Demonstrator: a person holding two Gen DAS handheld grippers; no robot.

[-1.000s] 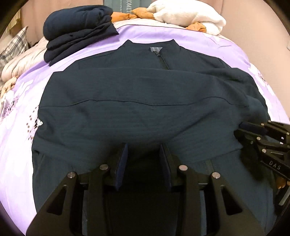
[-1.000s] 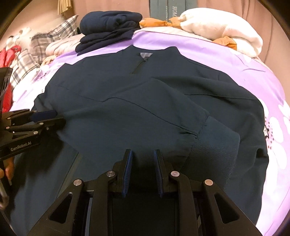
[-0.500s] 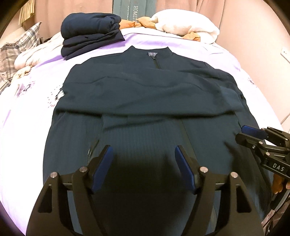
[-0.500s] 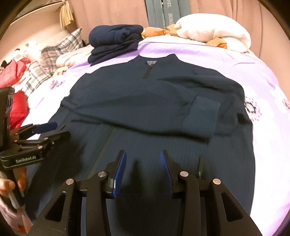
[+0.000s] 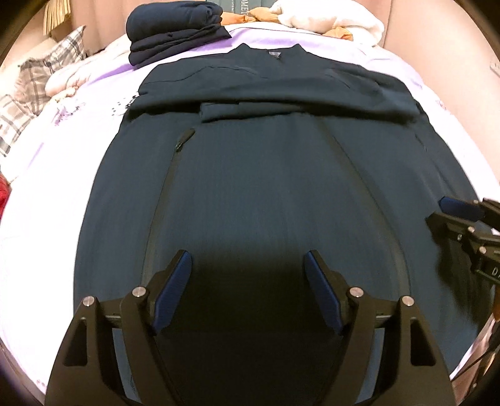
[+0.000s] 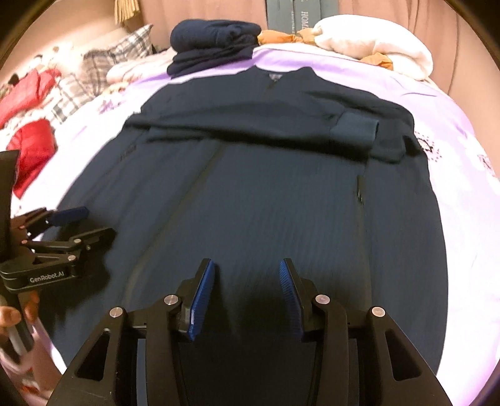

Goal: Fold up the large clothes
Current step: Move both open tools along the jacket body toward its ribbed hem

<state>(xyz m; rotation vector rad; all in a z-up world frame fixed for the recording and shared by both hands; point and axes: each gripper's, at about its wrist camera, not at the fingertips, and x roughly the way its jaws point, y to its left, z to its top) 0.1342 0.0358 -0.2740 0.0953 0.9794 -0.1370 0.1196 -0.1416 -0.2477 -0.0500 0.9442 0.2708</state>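
Left wrist view: the left hand-held gripper (image 5: 248, 268) stands with its jaws spread wide and nothing between them, above the lower body of a dark jacket (image 5: 265, 175). The jacket lies flat, front up, on a bed (image 5: 62, 175) with a purple floral cover, collar at the far end and both sleeves folded across the chest. The right hand-held gripper (image 5: 443, 209) shows at the right edge, over the jacket's side. A stack of folded dark clothes (image 5: 175, 28) sits beyond the collar, left of a white pillow (image 5: 331, 18).

Right wrist view: the right hand-held gripper (image 6: 247, 274) is parted about halfway and empty, over the jacket's (image 6: 281, 200) lower part. One ribbed cuff (image 6: 356, 128) lies on the chest at right. The left hand-held gripper (image 6: 84, 221) sits at the left edge, jaws apart, over the jacket's side.
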